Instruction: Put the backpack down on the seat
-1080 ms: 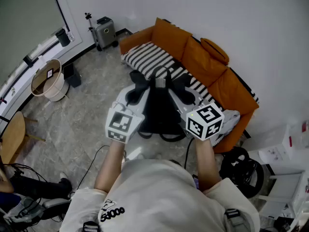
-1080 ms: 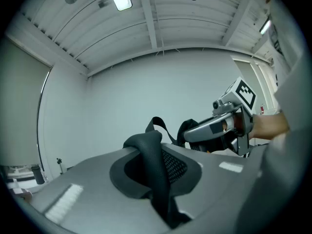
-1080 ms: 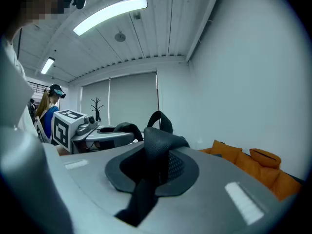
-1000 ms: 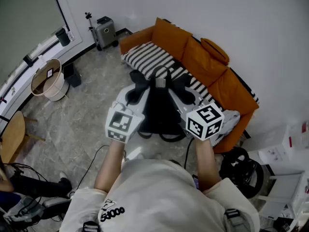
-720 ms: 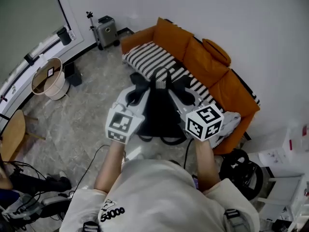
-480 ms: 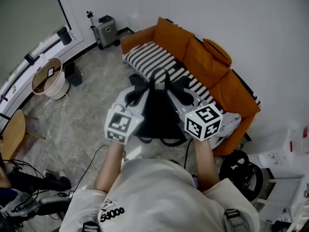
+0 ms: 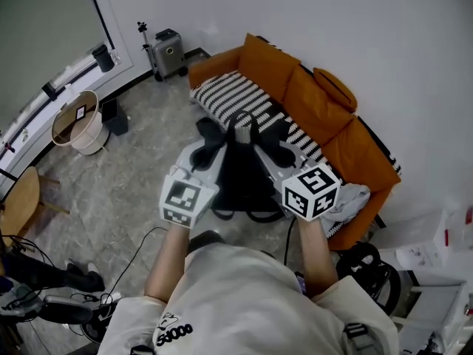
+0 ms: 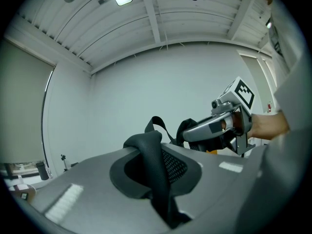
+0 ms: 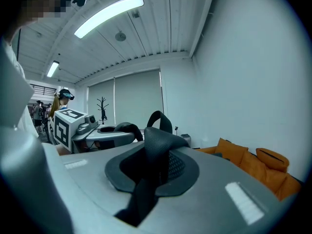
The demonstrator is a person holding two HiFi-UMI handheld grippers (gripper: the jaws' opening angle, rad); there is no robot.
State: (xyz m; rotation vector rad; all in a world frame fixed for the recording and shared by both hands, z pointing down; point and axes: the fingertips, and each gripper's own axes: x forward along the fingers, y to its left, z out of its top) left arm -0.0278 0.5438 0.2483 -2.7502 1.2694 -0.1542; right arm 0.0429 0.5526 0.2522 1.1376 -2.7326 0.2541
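A black backpack (image 7: 240, 172) hangs in the air between my two grippers, just in front of the orange sofa (image 7: 310, 98). The sofa's seat carries a black-and-white striped cover (image 7: 236, 95). My left gripper (image 7: 207, 145) is shut on a black padded shoulder strap (image 8: 151, 165) that bulges up from its jaws. The other shoulder strap (image 9: 156, 165) is pinched the same way by my right gripper (image 7: 277, 148). The backpack's top handle (image 7: 242, 118) loops up between them. Each gripper view shows the other gripper, the right gripper (image 8: 219, 126) and the left gripper (image 9: 92, 130), close alongside.
A small grey suitcase (image 7: 170, 50) stands by the sofa's far end. A round basket (image 7: 75, 120) and a wooden stool (image 7: 18, 205) are on the floor at left. White cloth (image 7: 347, 198) lies on the sofa's near end, black gear (image 7: 362, 268) beside it. Cables trail on the floor.
Both grippers have moved a little forward and down together, with the backpack still hanging between them. Both grips look the same as before.
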